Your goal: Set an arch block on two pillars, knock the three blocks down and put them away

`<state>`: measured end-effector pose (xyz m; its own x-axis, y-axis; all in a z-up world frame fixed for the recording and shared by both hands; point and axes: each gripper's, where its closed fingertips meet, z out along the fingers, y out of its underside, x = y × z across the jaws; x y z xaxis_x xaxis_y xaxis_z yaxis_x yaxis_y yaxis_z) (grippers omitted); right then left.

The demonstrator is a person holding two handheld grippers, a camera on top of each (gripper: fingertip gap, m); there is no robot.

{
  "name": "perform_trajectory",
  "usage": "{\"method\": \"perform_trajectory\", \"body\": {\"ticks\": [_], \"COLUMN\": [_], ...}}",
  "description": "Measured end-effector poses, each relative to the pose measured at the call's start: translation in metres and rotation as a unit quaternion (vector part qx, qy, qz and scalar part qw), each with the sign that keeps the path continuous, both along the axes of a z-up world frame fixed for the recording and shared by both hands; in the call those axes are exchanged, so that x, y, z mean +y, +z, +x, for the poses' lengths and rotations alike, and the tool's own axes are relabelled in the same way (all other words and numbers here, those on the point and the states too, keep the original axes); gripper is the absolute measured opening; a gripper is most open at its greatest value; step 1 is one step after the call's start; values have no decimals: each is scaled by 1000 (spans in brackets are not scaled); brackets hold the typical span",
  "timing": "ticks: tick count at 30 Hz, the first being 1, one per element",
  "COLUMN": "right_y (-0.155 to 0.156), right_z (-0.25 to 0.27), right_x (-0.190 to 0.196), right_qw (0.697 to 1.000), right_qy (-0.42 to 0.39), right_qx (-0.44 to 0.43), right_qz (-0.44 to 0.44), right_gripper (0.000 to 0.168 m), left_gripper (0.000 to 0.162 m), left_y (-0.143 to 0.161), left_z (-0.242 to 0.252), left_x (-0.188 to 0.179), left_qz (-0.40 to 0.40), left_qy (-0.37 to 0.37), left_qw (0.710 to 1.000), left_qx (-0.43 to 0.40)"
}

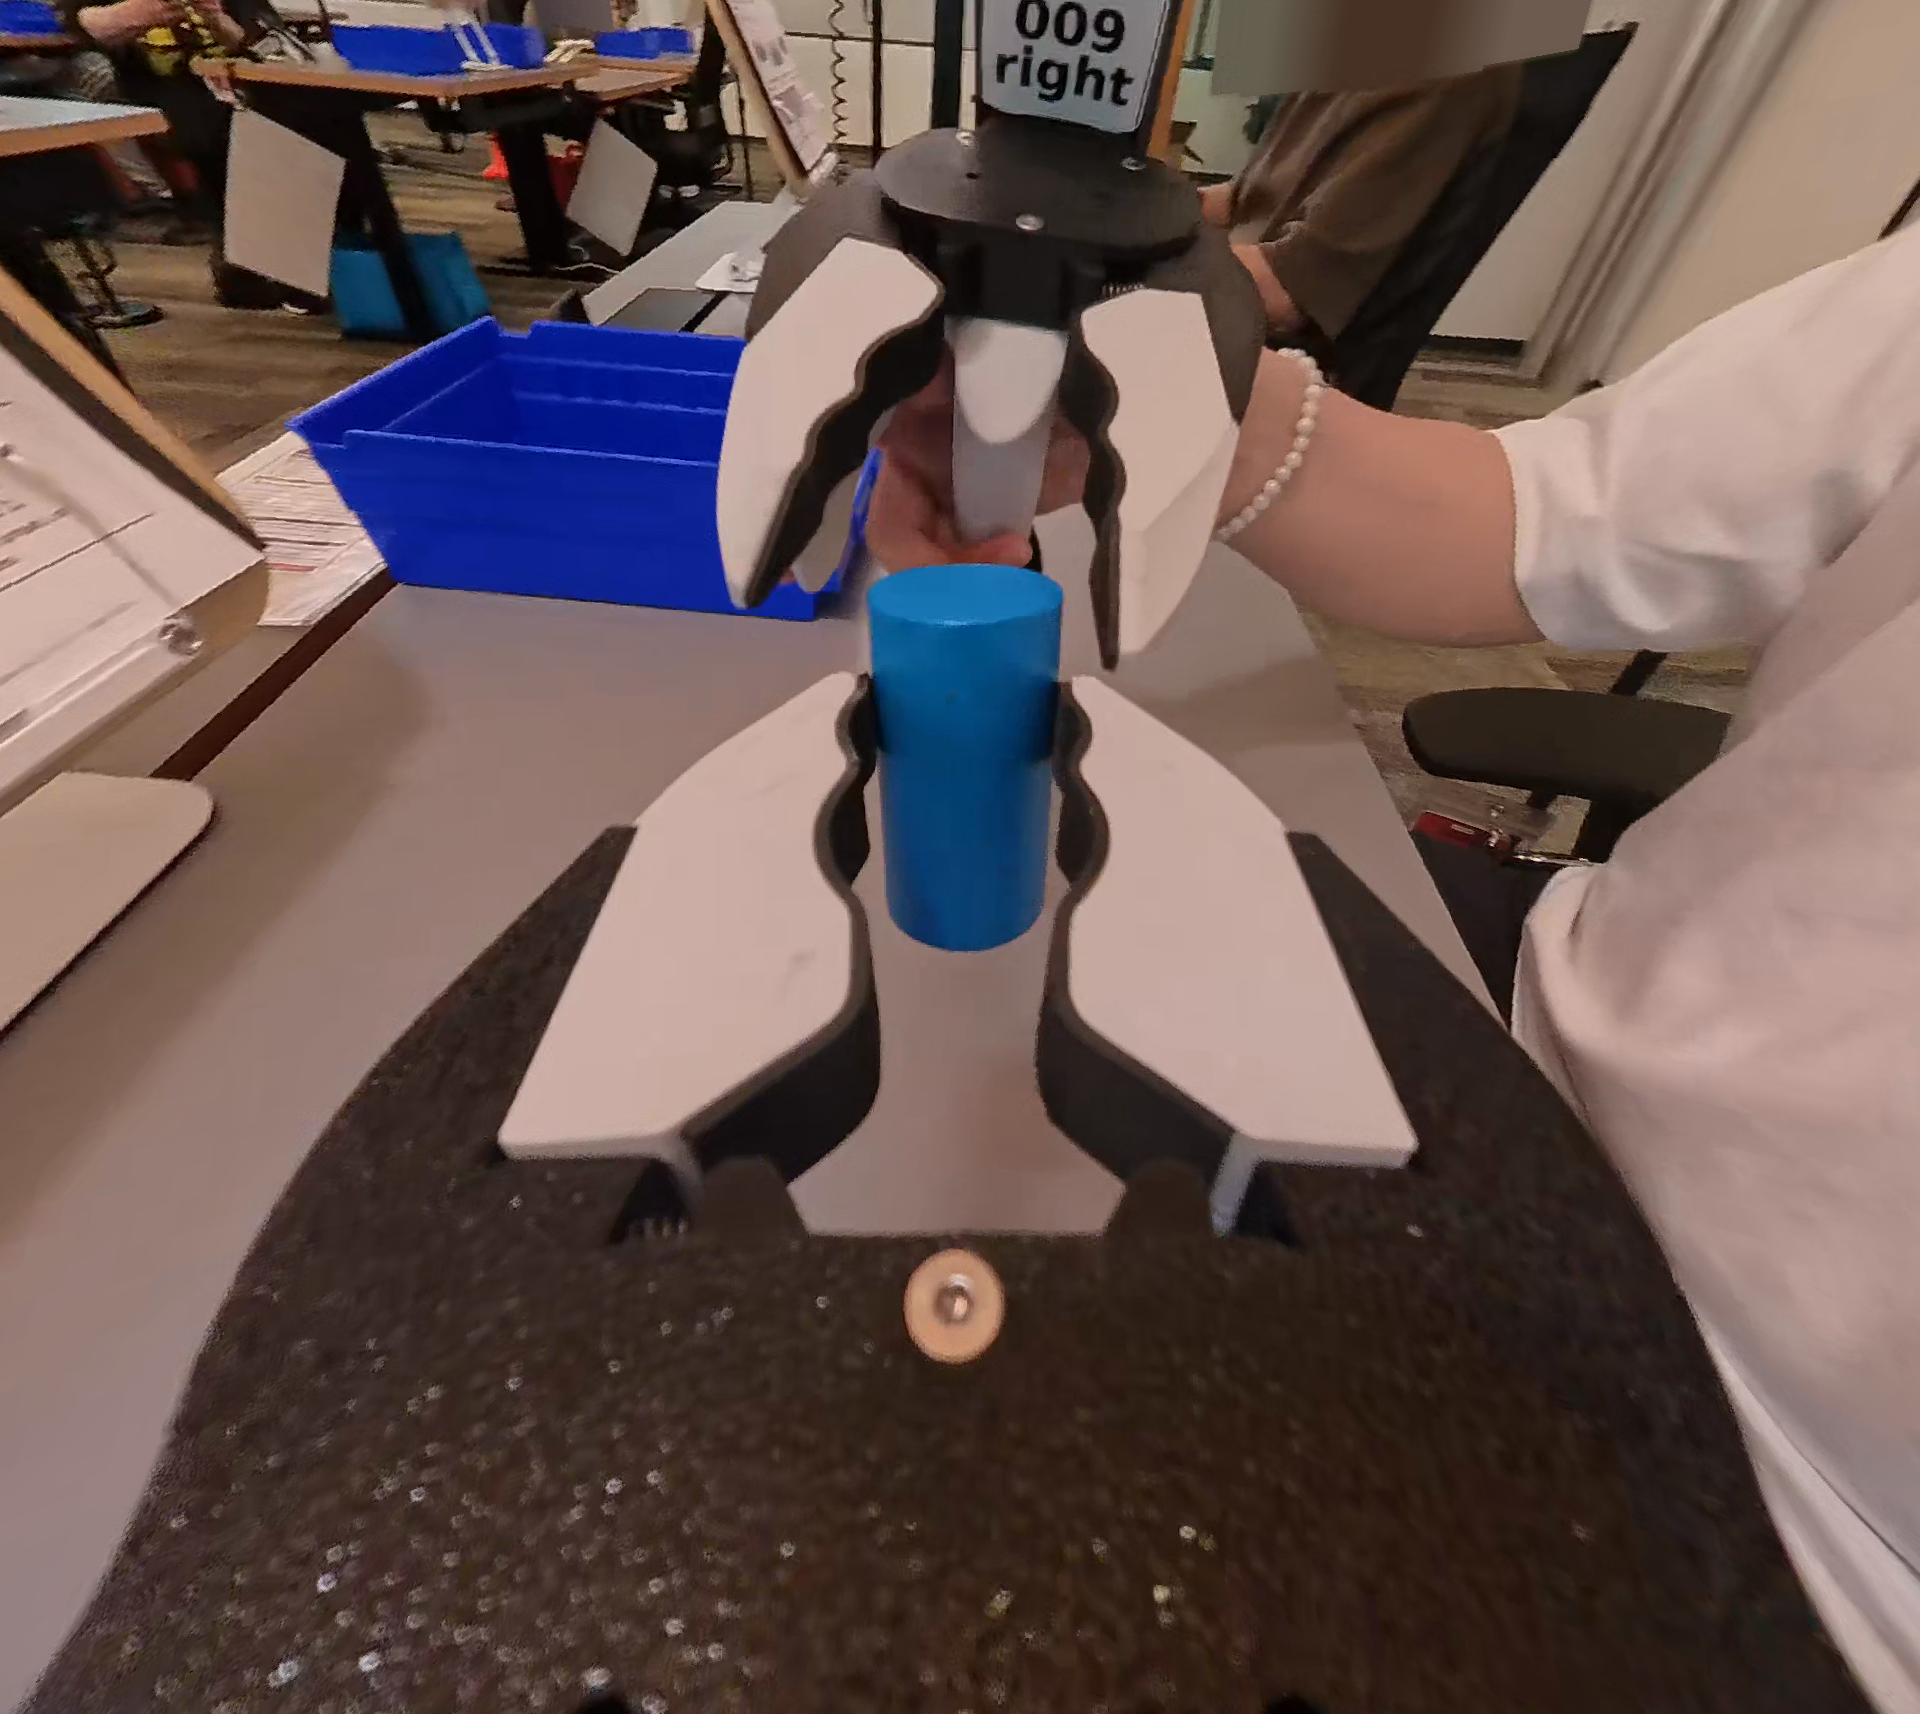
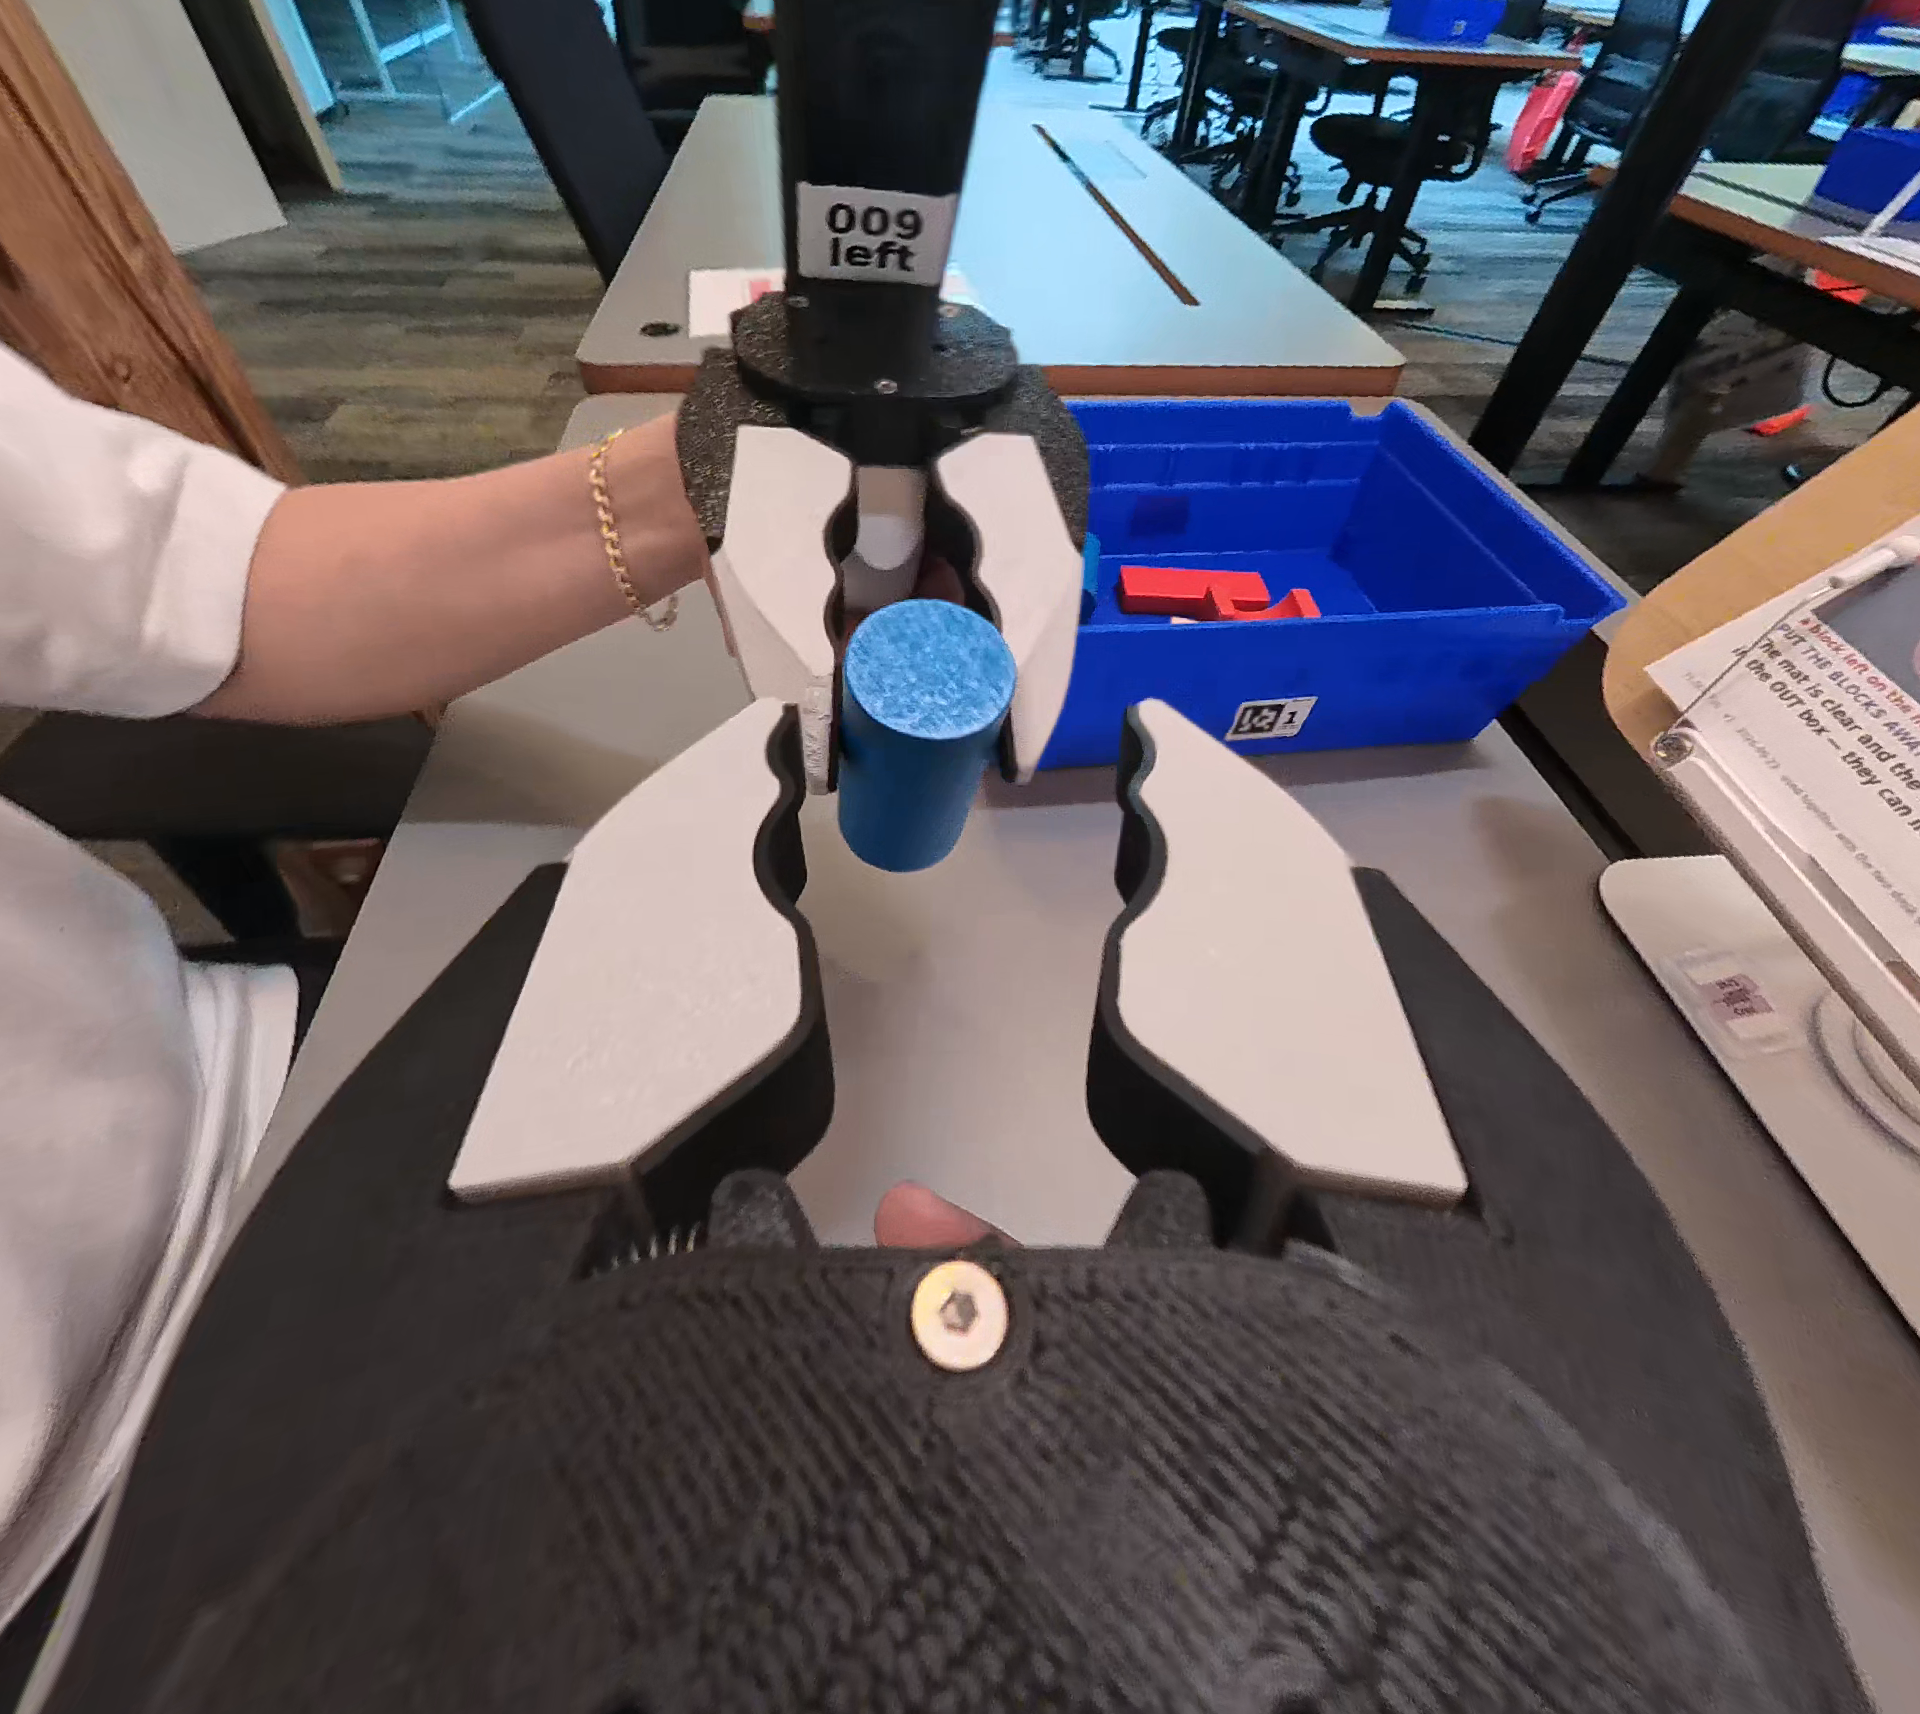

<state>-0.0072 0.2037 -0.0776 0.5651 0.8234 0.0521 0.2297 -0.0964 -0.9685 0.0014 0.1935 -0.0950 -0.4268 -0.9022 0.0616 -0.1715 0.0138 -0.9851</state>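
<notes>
Over a grey table (image 1: 540, 833), the left gripper (image 1: 961, 719) clamps a blue cylinder (image 1: 961, 760) at frame centre; the right gripper (image 2: 961, 760) gapes empty beside it, a blue bin (image 2: 1351, 625) behind.

Materials and finishes, bench area.

Blue cylinder (image 1: 961, 771): painted, satin sides; its end face in the right wrist view (image 2: 928, 665) looks mottled and rougher, grain-like. Left gripper (image 1: 961, 708): smooth matt white finger plates over black wavy pads, on a coarse, speckled black printed base with a bright metal screw. Right gripper (image 2: 961, 739): same white plates; base shows woven-looking ridged black texture. Blue bin (image 2: 1455, 625), right centre: glossy moulded plastic. Table (image 1: 520, 833): smooth matt grey top, wood-toned edge. Sleeve (image 1: 1714, 469), right: white cloth. Bracelets: pearl-like beads (image 1: 1283, 449); gold chain (image 2: 613, 532).
</notes>
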Motion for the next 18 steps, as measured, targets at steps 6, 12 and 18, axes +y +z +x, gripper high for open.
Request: {"method": "perform_trajectory", "body": {"ticks": [6, 12, 18], "right_y": [0, -7, -8], "right_z": [8, 17, 16], "right_x": [-10, -14, -16], "right_qw": [999, 998, 998], "right_qy": [15, 19, 26], "right_qx": [-39, -64, -60], "right_qz": [6, -6, -3], "right_gripper": [39, 38, 32], "left_gripper": [32, 32, 32], "left_y": [-9, -7, -10], "left_z": [14, 19, 23], "left_x": [-8, -13, -17], "left_qz": [3, -3, -6], "left_qy": [-23, -33, -43], "left_qw": [1000, 999, 999], "left_qx": [11, -9, -8]}}
